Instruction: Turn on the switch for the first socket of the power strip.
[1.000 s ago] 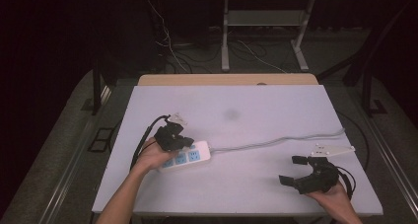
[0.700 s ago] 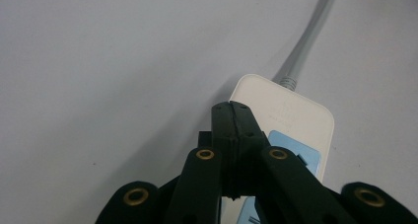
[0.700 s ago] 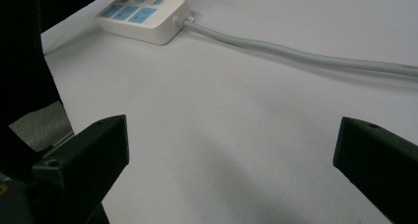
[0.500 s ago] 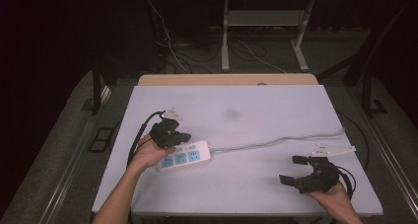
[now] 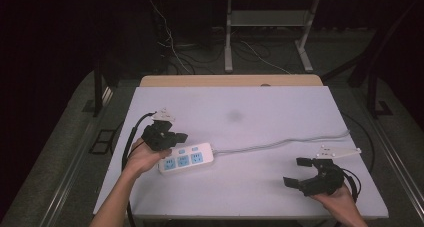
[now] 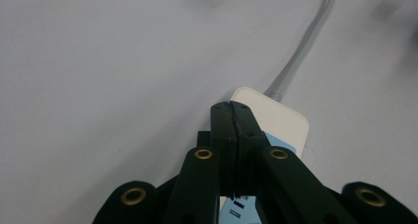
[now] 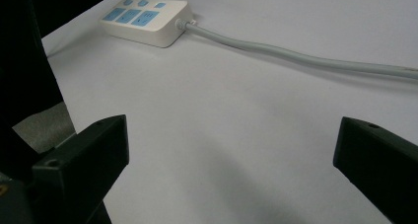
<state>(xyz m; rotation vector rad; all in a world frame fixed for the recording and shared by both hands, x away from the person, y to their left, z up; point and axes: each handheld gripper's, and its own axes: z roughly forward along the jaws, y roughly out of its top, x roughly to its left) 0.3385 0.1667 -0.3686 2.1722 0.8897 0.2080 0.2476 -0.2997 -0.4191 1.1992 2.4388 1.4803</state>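
Filling most of the high view, the white table (image 5: 280,112) carried everything that mattered, with a strip of bare wooden tabletop (image 5: 230,80) showing along its far edge and a metal-legged stand (image 5: 267,32) on the dark floor beyond it, among loose floor cables (image 5: 175,47). Across the table ran the grey cord (image 5: 285,142), curving from the far right side down to the right end of the power strip (image 5: 186,158). That white power strip lay flat in the left half of the table, its blue socket faces turned up; in the right gripper view it (image 7: 145,20) sat far off at the upper left with its cord (image 7: 296,58) trailing away to the right.

The left gripper (image 5: 181,136), held in the person's left hand (image 5: 142,157), hovered at the strip's left far corner. In the left gripper view its jaws were pressed flat together with nothing between them, the left gripper (image 6: 231,105) tip sitting over the strip (image 6: 283,123), close to the end where the cord (image 6: 300,56) entered; whether it touched the casing could not be told.

The right gripper (image 5: 297,173), in the right hand (image 5: 340,204) near the table's right front corner, was well apart from the strip. Its jaws stood wide apart over bare table (image 7: 236,150), holding nothing.
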